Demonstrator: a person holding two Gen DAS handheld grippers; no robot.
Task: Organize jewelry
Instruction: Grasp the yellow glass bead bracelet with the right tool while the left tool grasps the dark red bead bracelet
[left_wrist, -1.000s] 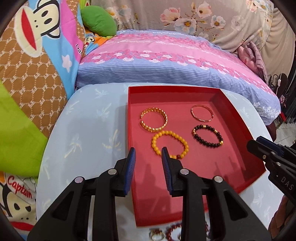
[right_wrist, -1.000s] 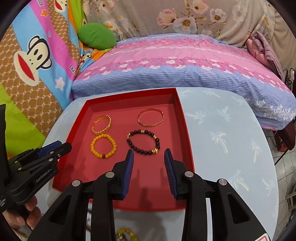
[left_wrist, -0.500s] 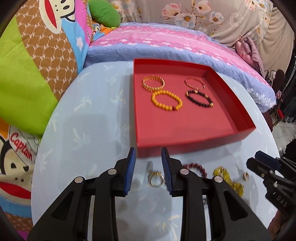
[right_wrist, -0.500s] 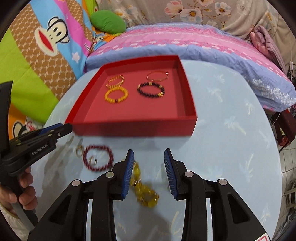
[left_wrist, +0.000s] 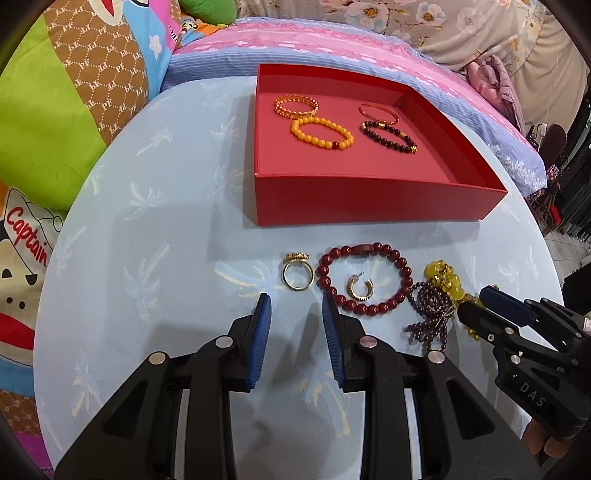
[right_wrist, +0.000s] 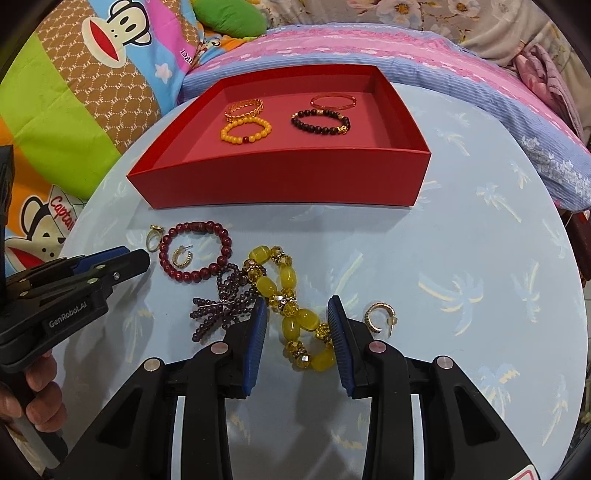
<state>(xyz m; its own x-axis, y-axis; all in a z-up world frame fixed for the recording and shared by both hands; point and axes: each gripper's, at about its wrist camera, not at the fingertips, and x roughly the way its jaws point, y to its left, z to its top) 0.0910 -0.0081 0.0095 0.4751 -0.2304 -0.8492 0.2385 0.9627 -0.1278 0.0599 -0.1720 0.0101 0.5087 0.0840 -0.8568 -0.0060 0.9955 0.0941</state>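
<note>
A red tray (left_wrist: 369, 201) (right_wrist: 280, 186) holds several bracelets: gold chain (left_wrist: 295, 106), orange beads (left_wrist: 321, 133), thin gold bangle (left_wrist: 378, 112), dark beads (left_wrist: 388, 137). On the table in front lie a gold ring (left_wrist: 297, 273), a red bead bracelet (left_wrist: 364, 278) with a gold hoop earring (left_wrist: 359, 290) inside it, a purple bead cluster (right_wrist: 221, 302), a yellow bead bracelet (right_wrist: 291, 306) and a second hoop earring (right_wrist: 378, 317). My left gripper (left_wrist: 295, 317) is open, just short of the ring. My right gripper (right_wrist: 297, 321) is open, its fingers on either side of the yellow bracelet.
The round light-blue table (right_wrist: 461, 258) stands against a bed with a pink and blue pillow (right_wrist: 369, 48) and cartoon bedding (left_wrist: 74, 110). The left gripper's body (right_wrist: 66, 291) shows at the left of the right wrist view, near the red bracelet.
Both grippers have pulled back from over the tray and dropped toward the loose jewelry in front of it. Both jaws stay open.
</note>
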